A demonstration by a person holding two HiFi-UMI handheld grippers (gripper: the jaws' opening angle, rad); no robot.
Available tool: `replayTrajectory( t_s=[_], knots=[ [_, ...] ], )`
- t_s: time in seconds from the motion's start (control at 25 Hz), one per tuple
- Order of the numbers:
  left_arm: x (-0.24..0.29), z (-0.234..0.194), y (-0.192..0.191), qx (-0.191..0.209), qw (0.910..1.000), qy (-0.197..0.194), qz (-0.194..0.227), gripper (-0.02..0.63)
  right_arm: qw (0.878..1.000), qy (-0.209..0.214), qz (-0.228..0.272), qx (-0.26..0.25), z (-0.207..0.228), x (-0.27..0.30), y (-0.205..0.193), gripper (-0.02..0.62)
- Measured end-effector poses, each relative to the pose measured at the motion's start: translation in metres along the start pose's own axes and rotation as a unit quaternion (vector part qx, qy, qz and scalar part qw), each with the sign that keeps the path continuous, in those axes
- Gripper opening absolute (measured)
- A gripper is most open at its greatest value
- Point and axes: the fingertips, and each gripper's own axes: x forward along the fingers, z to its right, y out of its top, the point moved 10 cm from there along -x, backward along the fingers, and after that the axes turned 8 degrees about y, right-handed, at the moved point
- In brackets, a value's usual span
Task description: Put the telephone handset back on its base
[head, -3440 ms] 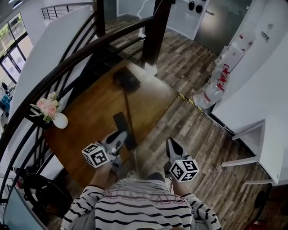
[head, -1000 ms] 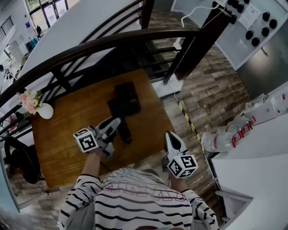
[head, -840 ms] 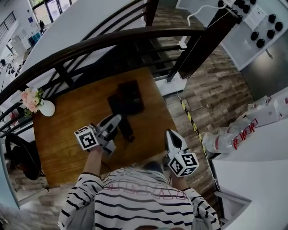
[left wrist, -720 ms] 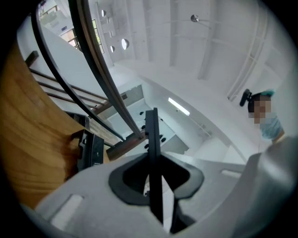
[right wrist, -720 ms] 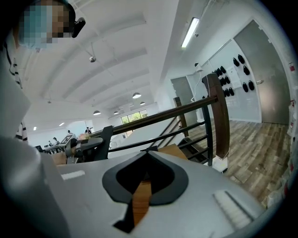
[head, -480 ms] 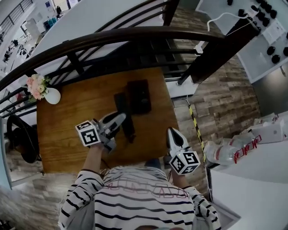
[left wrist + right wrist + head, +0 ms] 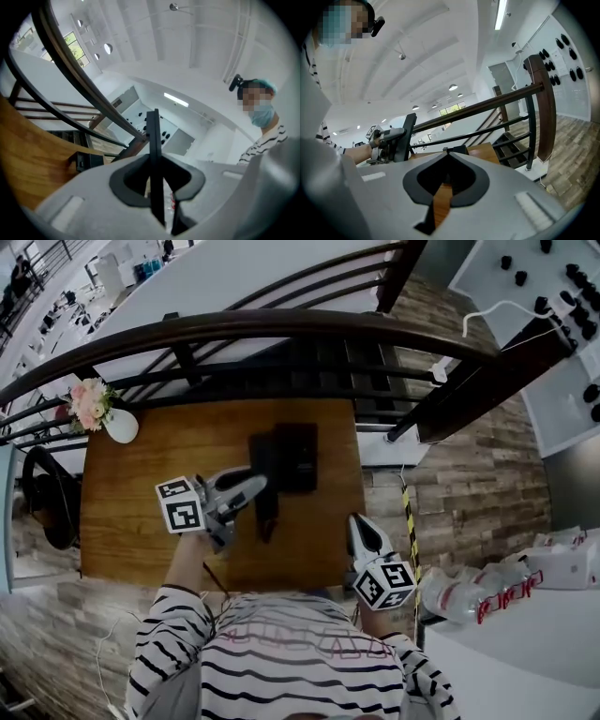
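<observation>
Wooden table point(image 7: 131, 512): handset point(image 7: 267, 519) in left claw point(image 7: 246, 489)

Varnished wood, matt black plastic, pale grey shells

The worktop point(image 7: 131, 512) is orange-brown wood, smooth with a slight sheen. The telephone handset point(image 7: 267, 518) and its base point(image 7: 296, 457) look like matt black plastic. The left tool point(image 7: 253, 488) and right tool point(image 7: 359, 524) have pale grey matt plastic shells with a black lining round the jaws. The handrail point(image 7: 281, 324) is dark polished wood above black-painted bars. The floor point(image 7: 469, 474) is grey-brown planking with a rough, weathered look. The vase point(image 7: 122, 426) is glossy white, and the shirt point(image 7: 300, 662) is soft striped cloth.
</observation>
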Motion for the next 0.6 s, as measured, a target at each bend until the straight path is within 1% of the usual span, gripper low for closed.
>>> replayTrajectory(
  t_s=[0.12,0.32,0.4,0.6],
  knots=[
    [0.018,-0.01,0.003,0.01,0.9999,0.002,-0.005,0.074,1.0,0.009,-0.005,0.0,0.012,0.001,0.003,0.0],
    [0.05,-0.037,-0.007,-0.001,0.9997,0.006,-0.024,0.075,1.0,0.016,-0.011,0.009,0.033,0.0,0.009,0.0],
    [0.056,-0.048,-0.015,-0.013,0.9995,0.009,-0.028,0.075,1.0,0.016,-0.015,0.013,0.037,0.0,0.009,0.0],
    [0.068,-0.076,-0.033,-0.052,0.9982,0.025,-0.017,0.075,0.999,0.015,-0.024,0.018,0.046,-0.001,0.006,0.0]
  ],
)
